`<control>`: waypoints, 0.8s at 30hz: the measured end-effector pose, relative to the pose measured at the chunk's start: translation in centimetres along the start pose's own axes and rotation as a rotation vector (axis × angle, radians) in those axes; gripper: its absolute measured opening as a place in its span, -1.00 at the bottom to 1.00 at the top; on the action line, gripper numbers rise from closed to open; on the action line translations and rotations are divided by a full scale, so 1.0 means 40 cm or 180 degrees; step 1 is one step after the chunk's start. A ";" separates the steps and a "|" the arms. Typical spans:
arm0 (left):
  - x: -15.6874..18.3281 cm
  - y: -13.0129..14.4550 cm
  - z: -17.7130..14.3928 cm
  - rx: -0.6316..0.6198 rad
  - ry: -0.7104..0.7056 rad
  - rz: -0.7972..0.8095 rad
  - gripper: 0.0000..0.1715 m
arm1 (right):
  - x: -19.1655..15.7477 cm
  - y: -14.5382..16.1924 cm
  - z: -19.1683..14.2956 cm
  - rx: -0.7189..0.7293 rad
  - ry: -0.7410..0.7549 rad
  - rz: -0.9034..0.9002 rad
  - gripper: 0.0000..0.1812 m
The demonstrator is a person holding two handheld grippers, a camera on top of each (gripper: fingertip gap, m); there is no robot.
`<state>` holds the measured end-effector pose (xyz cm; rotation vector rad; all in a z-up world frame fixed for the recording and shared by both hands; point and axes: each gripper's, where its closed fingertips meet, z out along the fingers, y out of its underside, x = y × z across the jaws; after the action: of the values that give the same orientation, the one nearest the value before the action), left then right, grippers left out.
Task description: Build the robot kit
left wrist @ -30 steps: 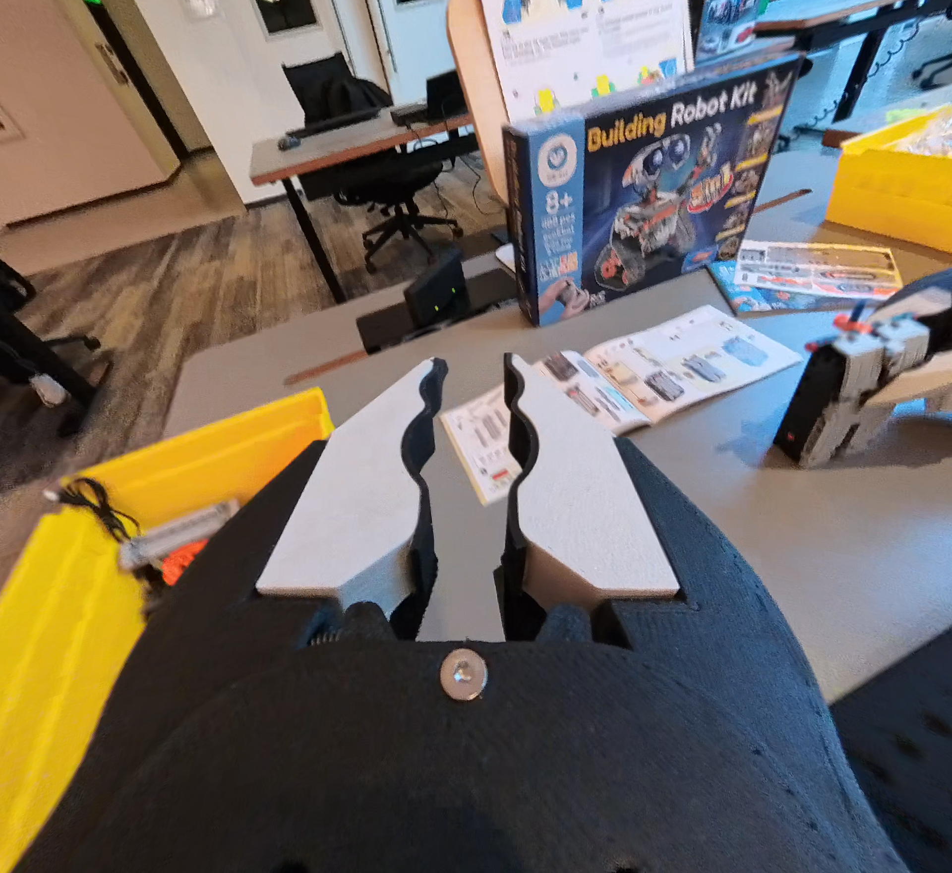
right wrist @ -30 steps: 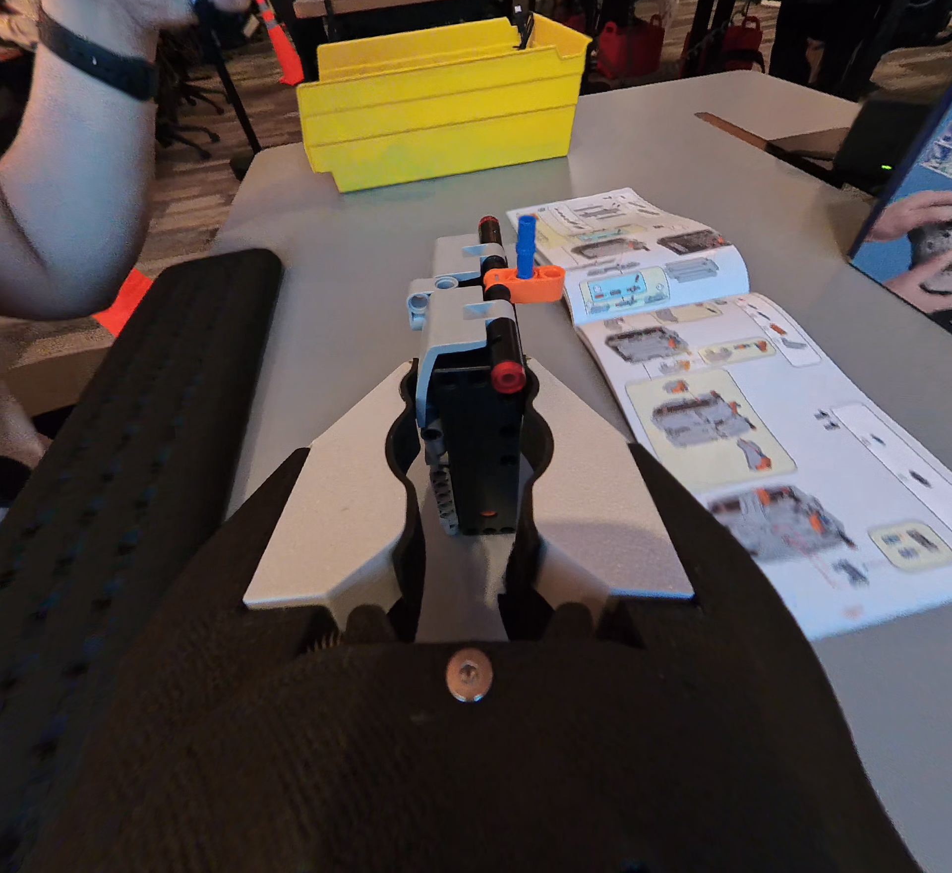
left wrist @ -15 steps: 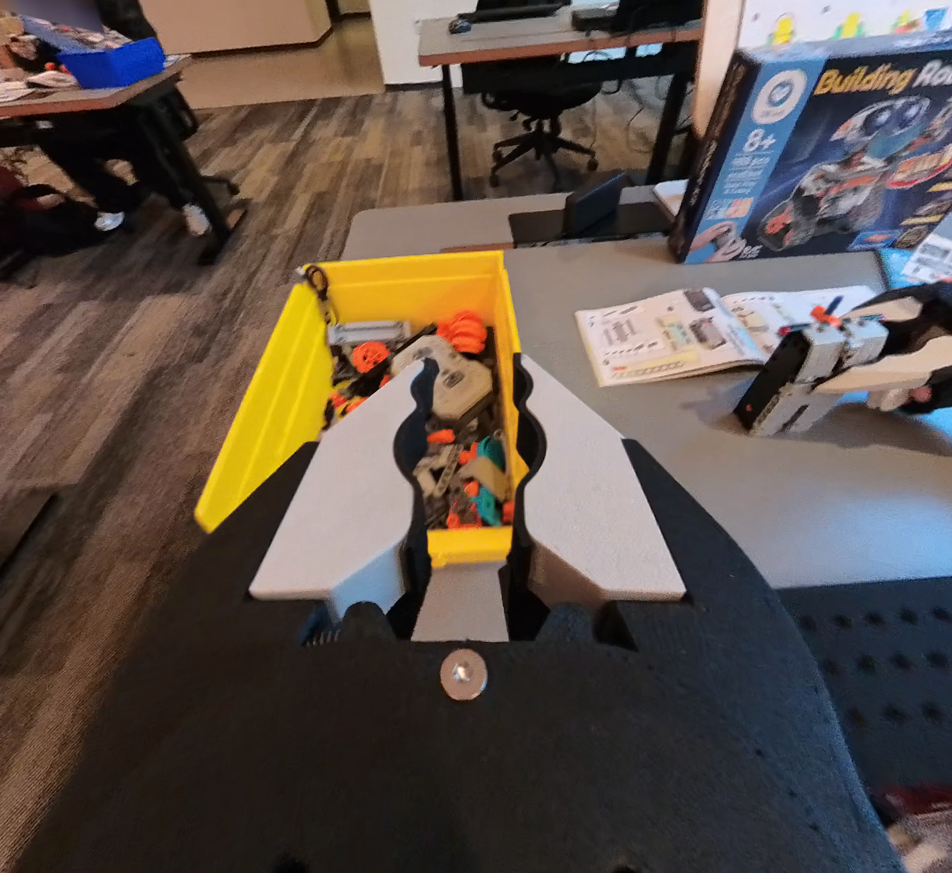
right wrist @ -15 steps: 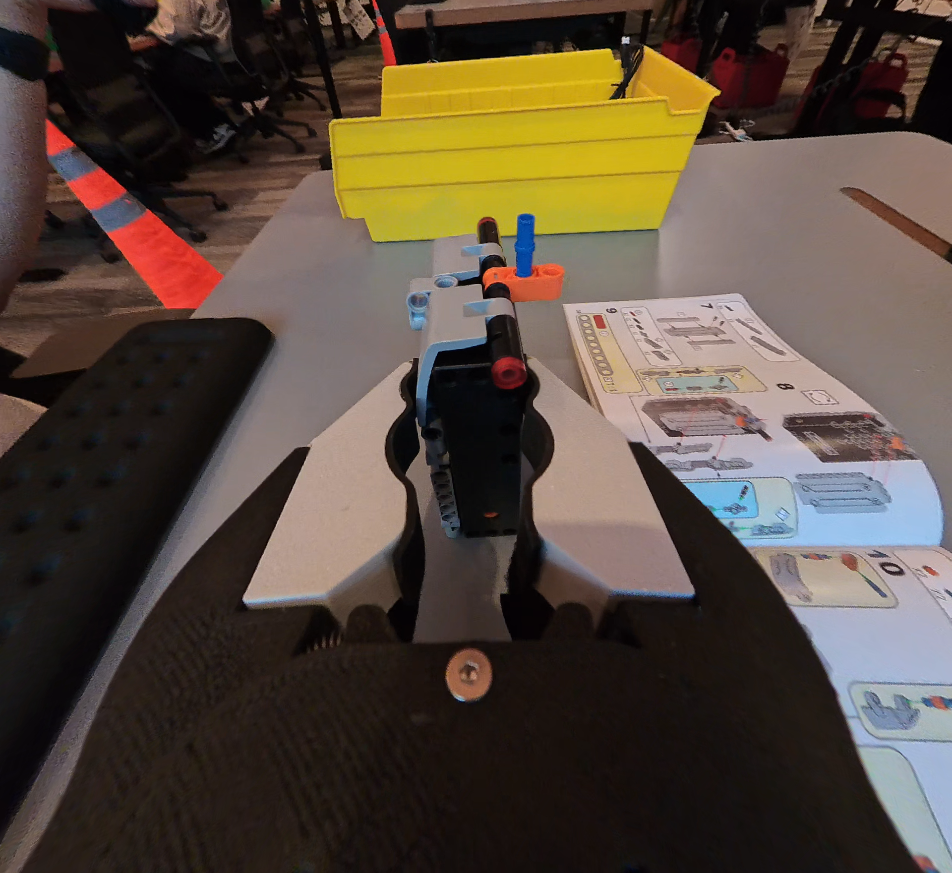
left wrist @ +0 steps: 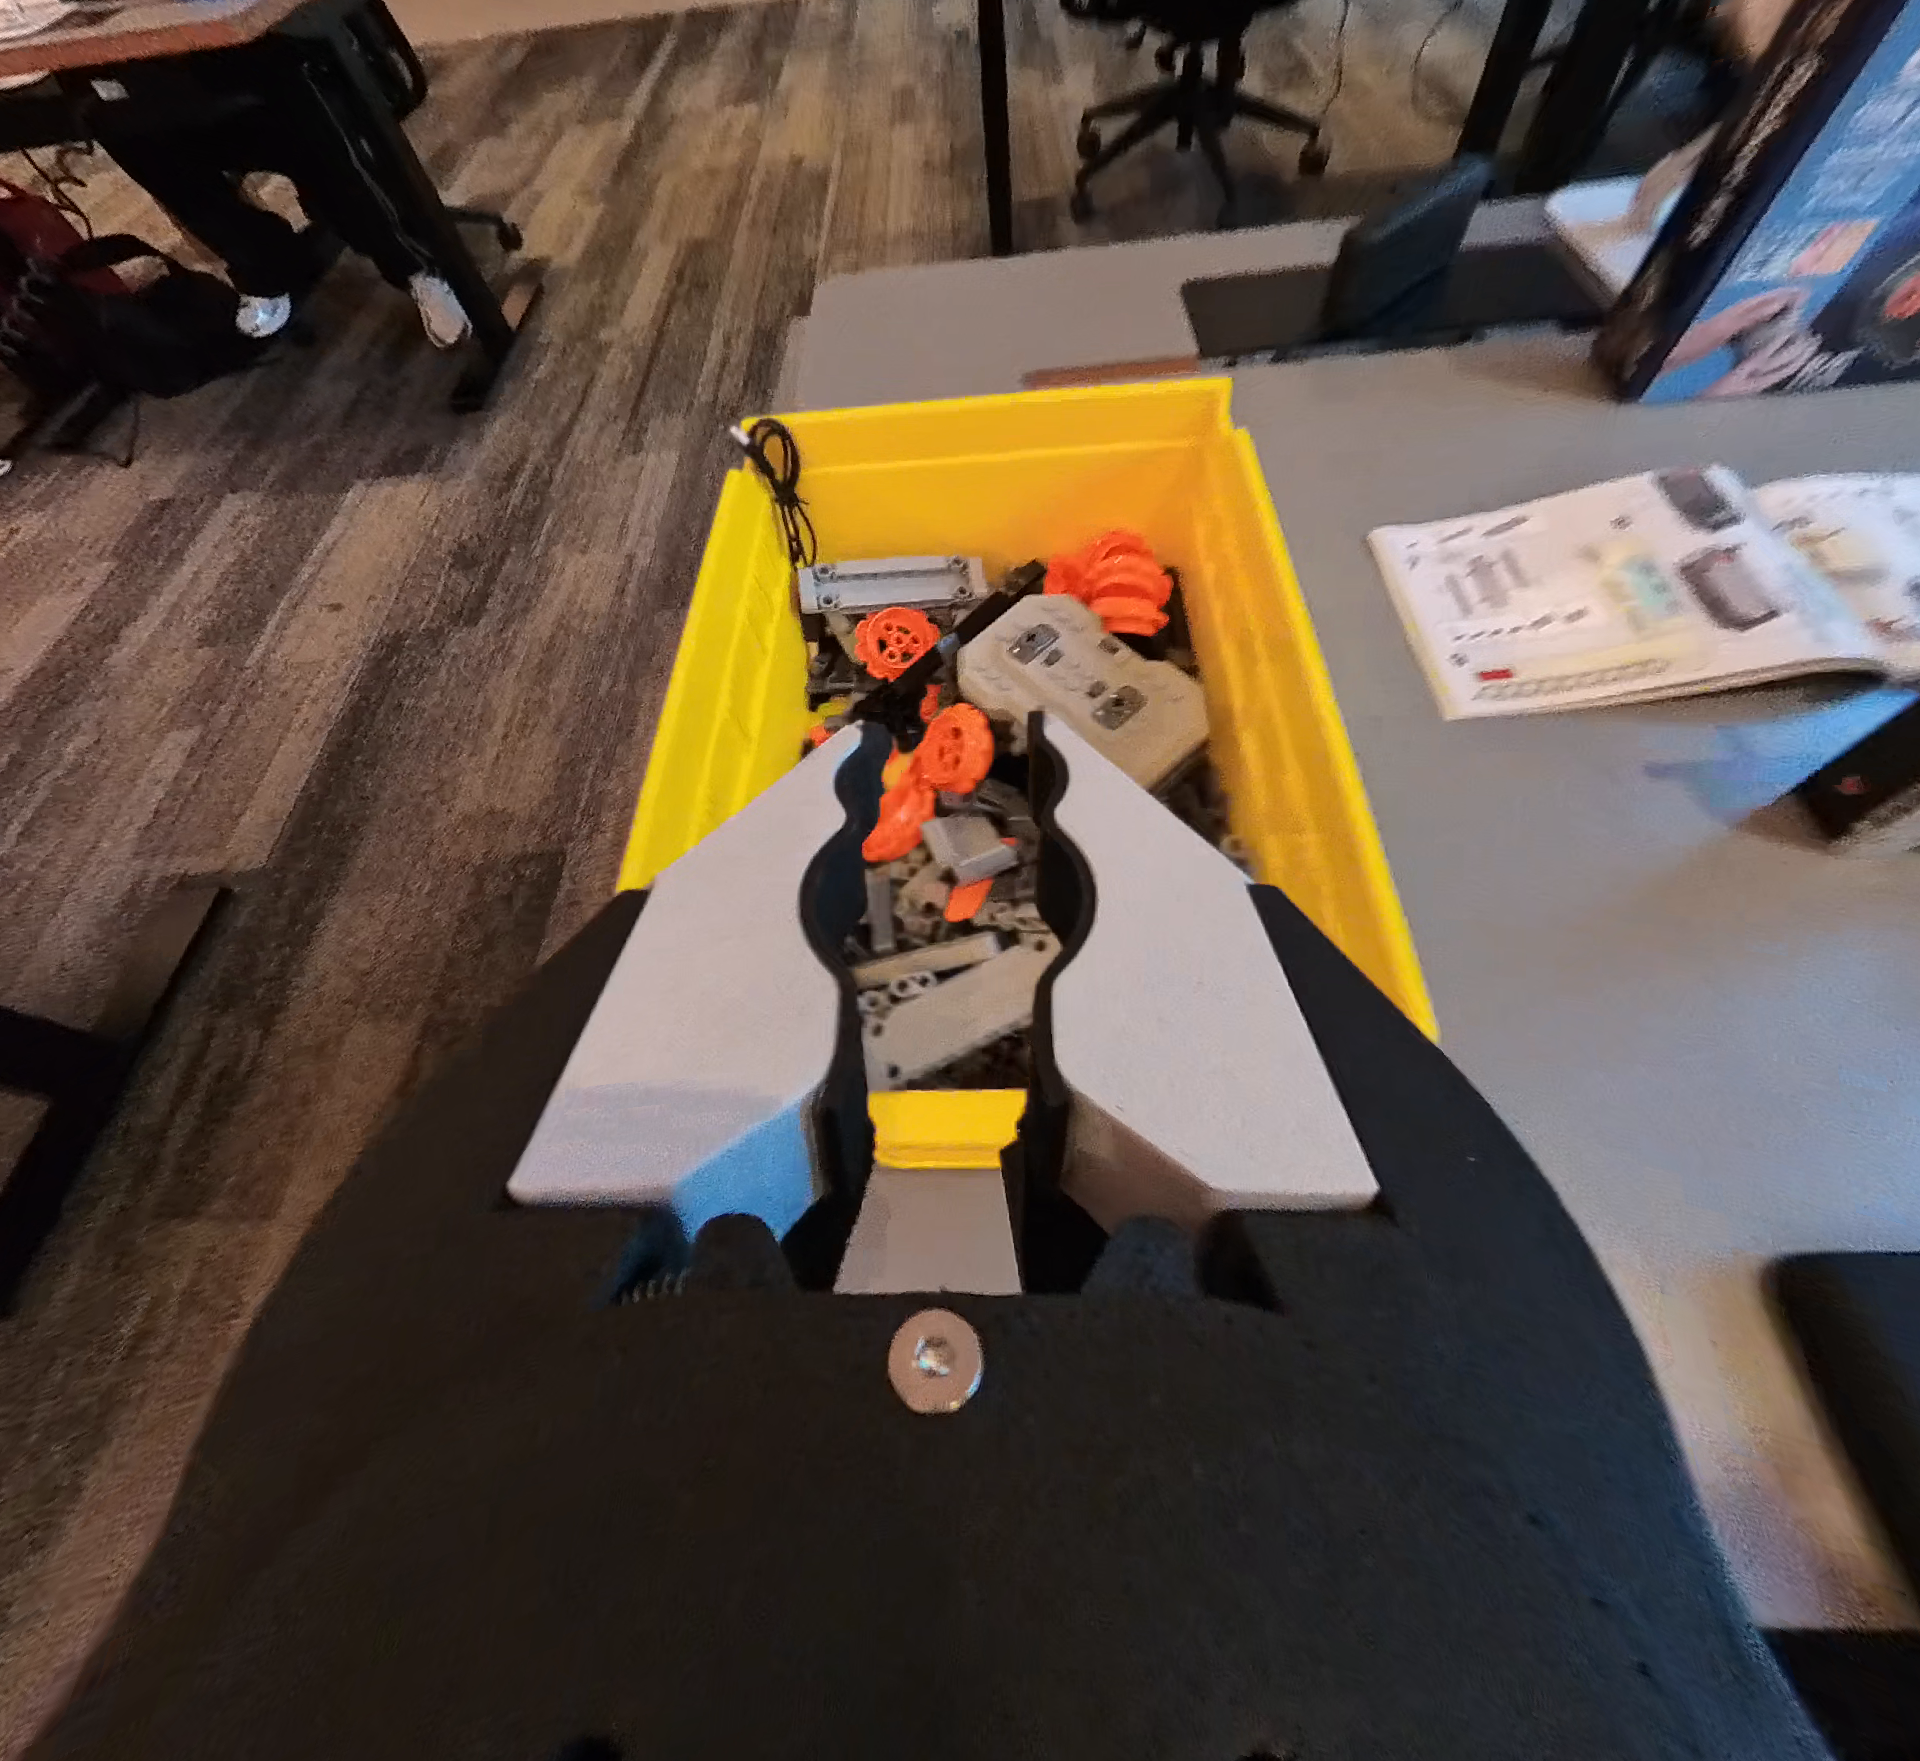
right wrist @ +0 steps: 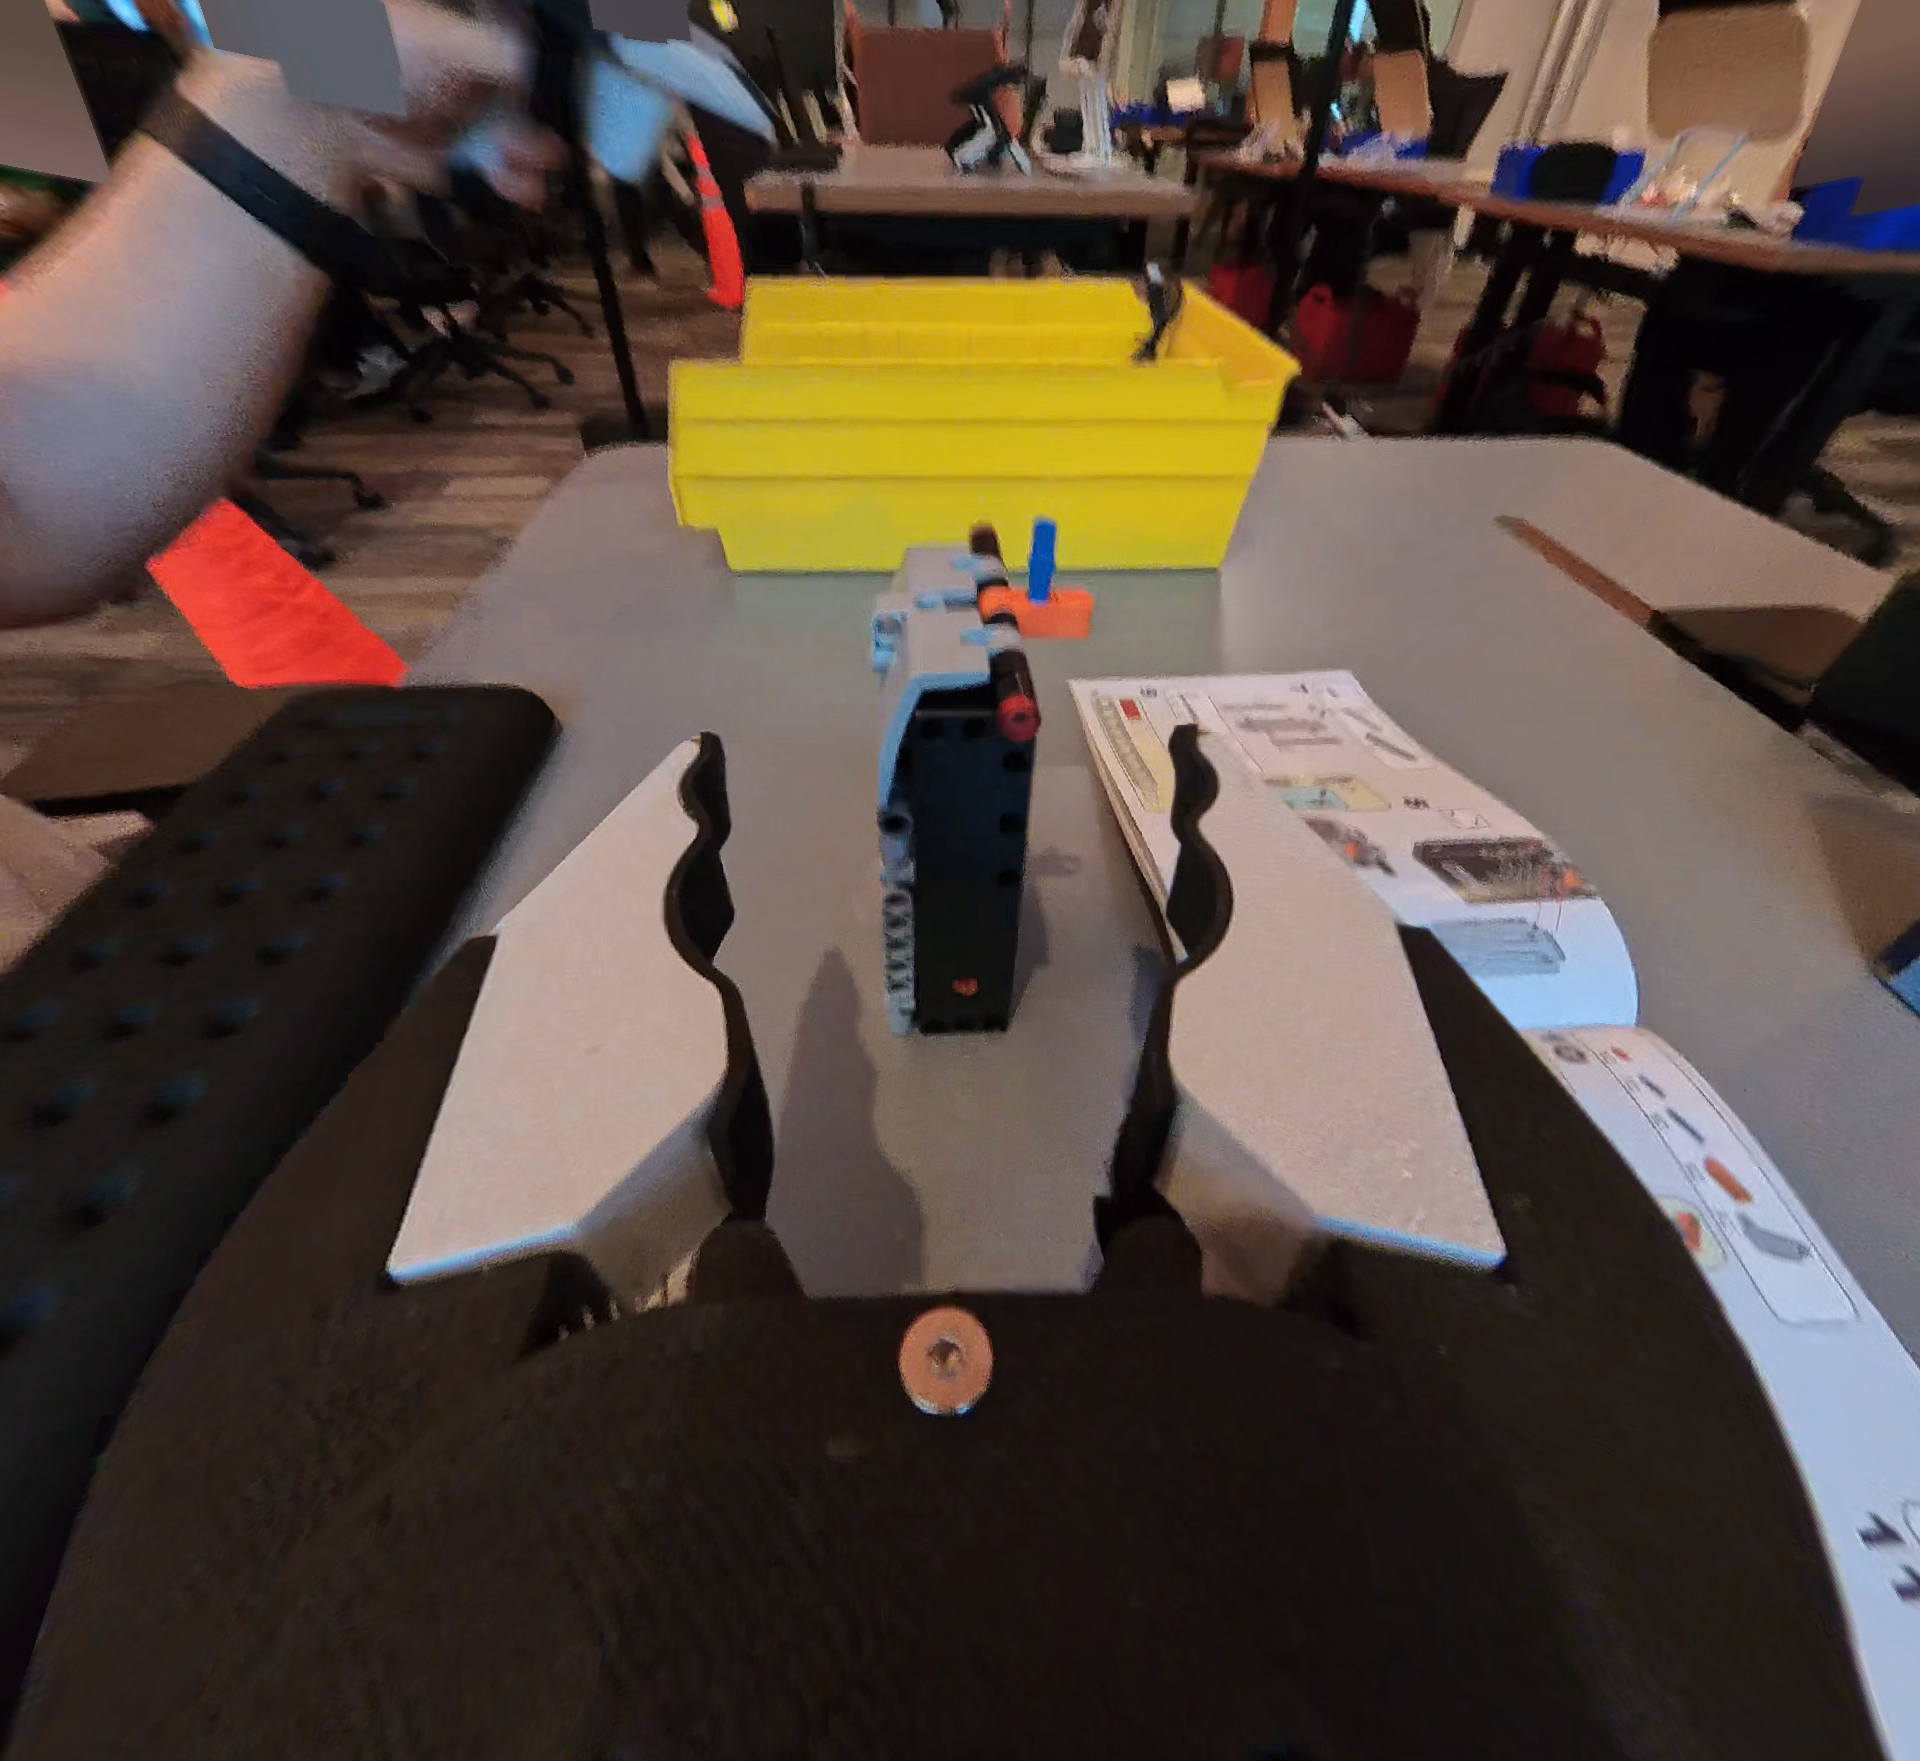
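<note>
My left gripper [left wrist: 948,729] is open by a narrow gap and empty. It hangs over the near end of a yellow bin [left wrist: 997,428] of building parts: orange wheels [left wrist: 896,643], a grey control unit [left wrist: 1081,683], several grey beams. My right gripper [right wrist: 945,740] is open wide. A black and grey brick assembly [right wrist: 961,859] stands upright on the grey table [right wrist: 644,631] between its fingers, touching neither. An orange piece with a blue pin [right wrist: 1044,605] sits at the assembly's far end.
An open instruction booklet [right wrist: 1351,828] lies right of the assembly and also shows in the left wrist view [left wrist: 1621,589]. The kit box [left wrist: 1808,184] stands at the back right. A black perforated pad [right wrist: 208,932] lies at left. A person's arm [right wrist: 135,381] is above it. The grippers' ends are close to 40 centimeters from one another. The grey control unit [left wrist: 1081,683] is about 15 centimeters from my left fingertips.
My right gripper has opened and let go of the assembly, which now stands on the table. My left gripper has swung left from the booklet to above the yellow bin and come closer to it.
</note>
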<state>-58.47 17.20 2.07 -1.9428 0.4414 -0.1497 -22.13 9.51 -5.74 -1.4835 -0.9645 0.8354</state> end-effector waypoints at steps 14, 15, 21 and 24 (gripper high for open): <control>-0.051 0.073 0.308 -0.1816 0.0932 0.2075 -0.94 | 0.029 -0.244 -0.063 0.0217 0.0893 -0.0289 -0.32; -0.047 0.079 0.321 -0.1875 0.1069 0.2439 -0.90 | 0.019 -0.255 -0.053 0.0266 0.0893 -0.0370 -0.31; -0.102 0.166 0.362 -0.2353 0.1637 0.4290 -0.72 | 0.003 -0.242 -0.068 0.0634 0.0833 -0.0193 -0.33; -0.112 0.203 0.369 -0.2615 0.1880 0.4385 -0.70 | 0.031 -0.222 -0.114 0.0658 0.0979 -0.0123 -0.34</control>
<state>-60.03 28.77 -10.85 -1.8397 2.3864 0.4322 -18.55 9.13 3.65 -1.3614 -0.6551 0.6349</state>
